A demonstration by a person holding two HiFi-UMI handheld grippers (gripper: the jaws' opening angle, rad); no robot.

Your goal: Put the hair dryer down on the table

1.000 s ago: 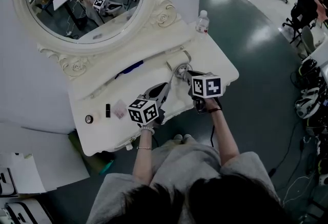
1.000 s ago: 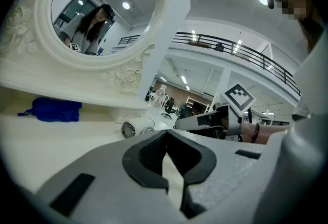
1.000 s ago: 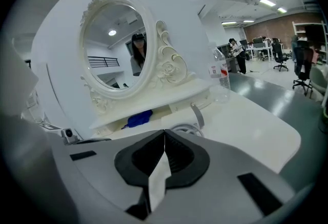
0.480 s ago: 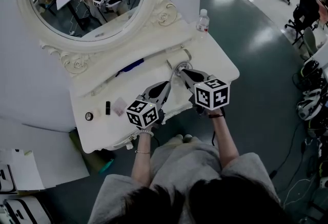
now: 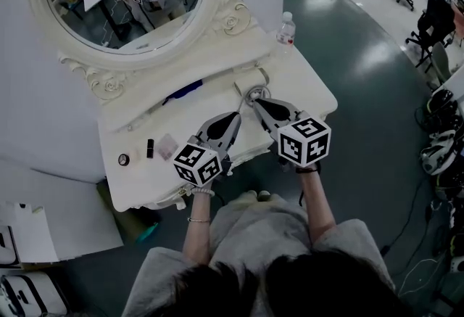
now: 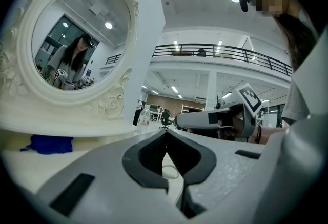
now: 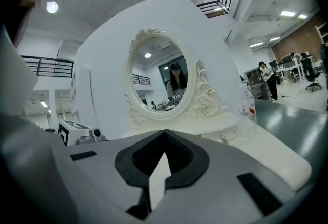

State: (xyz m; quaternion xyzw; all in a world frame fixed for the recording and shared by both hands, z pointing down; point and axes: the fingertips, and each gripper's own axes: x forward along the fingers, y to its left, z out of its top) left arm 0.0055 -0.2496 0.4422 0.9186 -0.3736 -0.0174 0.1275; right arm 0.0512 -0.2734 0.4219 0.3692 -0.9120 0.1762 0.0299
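Hair dryer [image 5: 249,83] is already laid on the vanity table [image 5: 304,93], left gripper [image 5: 237,115] & right gripper [image 5: 255,101] are clenched shut w/ nothing held, but its cord loop [image 6: 169,172] could prob be snagged by the right tips & the dryer dragged off.

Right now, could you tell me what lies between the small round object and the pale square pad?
A small black tube on the table, in the head view.

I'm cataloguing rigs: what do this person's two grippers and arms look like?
The left gripper and right gripper are grey, tapering to points, with dark pads inside. Each carries a white cube printed with black square markers. The person wears grey short sleeves and a thin bracelet on the left wrist.
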